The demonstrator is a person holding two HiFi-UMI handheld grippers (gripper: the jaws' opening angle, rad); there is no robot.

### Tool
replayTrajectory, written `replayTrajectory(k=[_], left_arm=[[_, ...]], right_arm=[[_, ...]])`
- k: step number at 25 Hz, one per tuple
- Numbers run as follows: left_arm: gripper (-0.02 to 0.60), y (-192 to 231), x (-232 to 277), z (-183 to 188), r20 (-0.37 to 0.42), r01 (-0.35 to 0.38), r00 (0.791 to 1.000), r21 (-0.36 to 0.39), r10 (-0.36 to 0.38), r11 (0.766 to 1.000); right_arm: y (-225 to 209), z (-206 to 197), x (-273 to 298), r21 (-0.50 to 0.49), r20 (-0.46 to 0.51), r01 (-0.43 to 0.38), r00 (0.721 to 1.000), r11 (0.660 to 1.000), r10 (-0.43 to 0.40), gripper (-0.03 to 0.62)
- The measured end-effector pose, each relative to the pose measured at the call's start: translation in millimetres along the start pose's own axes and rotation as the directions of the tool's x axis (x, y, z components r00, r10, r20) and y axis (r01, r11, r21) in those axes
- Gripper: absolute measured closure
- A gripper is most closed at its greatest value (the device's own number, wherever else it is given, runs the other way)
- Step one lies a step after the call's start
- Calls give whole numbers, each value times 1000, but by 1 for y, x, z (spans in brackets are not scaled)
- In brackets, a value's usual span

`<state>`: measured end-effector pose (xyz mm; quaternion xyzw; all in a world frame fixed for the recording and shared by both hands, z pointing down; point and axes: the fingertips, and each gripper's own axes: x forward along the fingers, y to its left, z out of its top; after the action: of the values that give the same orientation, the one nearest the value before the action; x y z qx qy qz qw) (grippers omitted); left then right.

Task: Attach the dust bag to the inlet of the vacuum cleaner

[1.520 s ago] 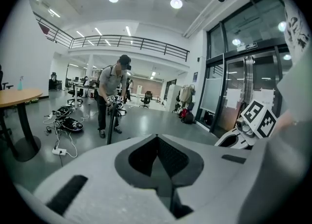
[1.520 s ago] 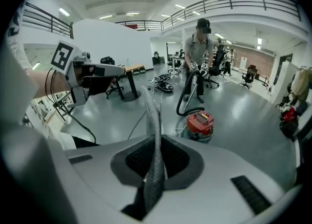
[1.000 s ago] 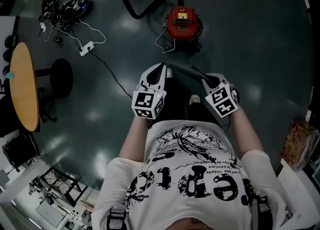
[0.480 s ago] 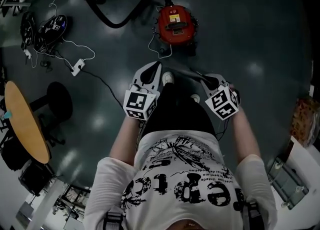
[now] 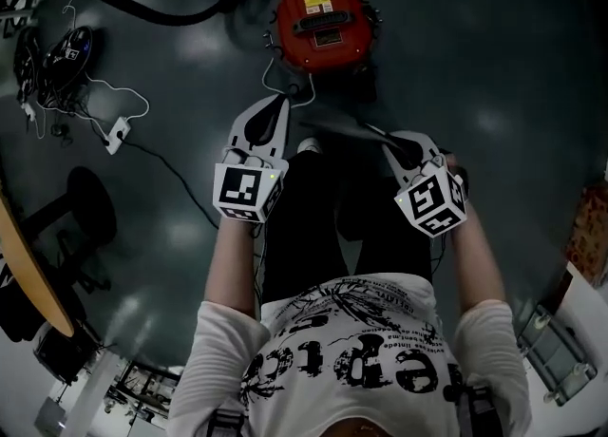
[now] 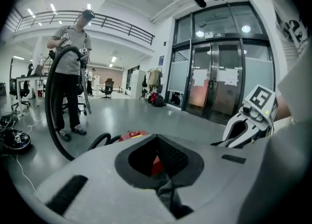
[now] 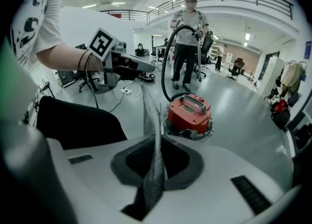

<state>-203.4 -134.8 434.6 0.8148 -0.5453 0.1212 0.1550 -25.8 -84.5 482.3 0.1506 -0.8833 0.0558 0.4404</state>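
Observation:
The red vacuum cleaner (image 5: 323,19) stands on the dark floor ahead of me, its black hose (image 5: 171,9) leading off to the left. A thin grey dust bag (image 5: 347,128) stretches between my two grippers, just short of the vacuum. My left gripper (image 5: 269,112) is shut on one edge of it; grey fabric (image 6: 168,191) shows pinched in its jaws. My right gripper (image 5: 404,145) is shut on the other edge, with the mesh fabric (image 7: 156,157) rising between its jaws. The vacuum cleaner (image 7: 188,113) lies straight ahead in the right gripper view.
A person (image 7: 187,38) stands beyond the vacuum holding the hose. A white power strip (image 5: 116,128) and cables lie on the floor at left, near a black stool (image 5: 81,202) and a round wooden table (image 5: 24,269). Glass doors (image 6: 219,82) are behind.
Both grippers have sunk toward the floor with the dust bag between them. The vacuum cleaner now looks larger and nearer in the head view.

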Motion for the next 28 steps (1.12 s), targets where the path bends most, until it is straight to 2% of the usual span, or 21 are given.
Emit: replayTrajectory(k=[3,7,11,14,17,21,25,27,28], left_arm=[[577,19,28,-55,7,-48,999,25,48,999],[577,34,62,-104,75,-62,995,17,61,998],[577,51,93,-116,145,-87,987,81,75,993],[575,54,115,-115,126,-94,989,182,72,979],[518,54,142,-102,75,-56,997,310,35,949],[440,60,176,-90,-6,1,1000,449,2,893],[439,72,199,-82,-44,5,999,538,22,843],[432,70,207,-87,-93,48,996,574,8,817],[425,68,212,-89,-123,74,992,601,1,796]], right_arm=[[-15,-30,39,-9,38,11,999,1000,-11,569],[-28,-70,87,-56,46,-4,999,998,6,569],[-36,-90,125,-117,68,-11,998,993,19,569],[-36,-97,136,-119,87,-23,996,993,33,569],[-37,-98,137,-110,88,-31,995,993,41,569],[-40,-102,138,-102,107,-50,992,993,61,569],[-41,-102,140,-80,132,-80,987,994,90,569],[-40,-103,141,-63,129,-106,985,992,113,569],[-40,-103,141,-60,124,-118,984,991,125,569]])
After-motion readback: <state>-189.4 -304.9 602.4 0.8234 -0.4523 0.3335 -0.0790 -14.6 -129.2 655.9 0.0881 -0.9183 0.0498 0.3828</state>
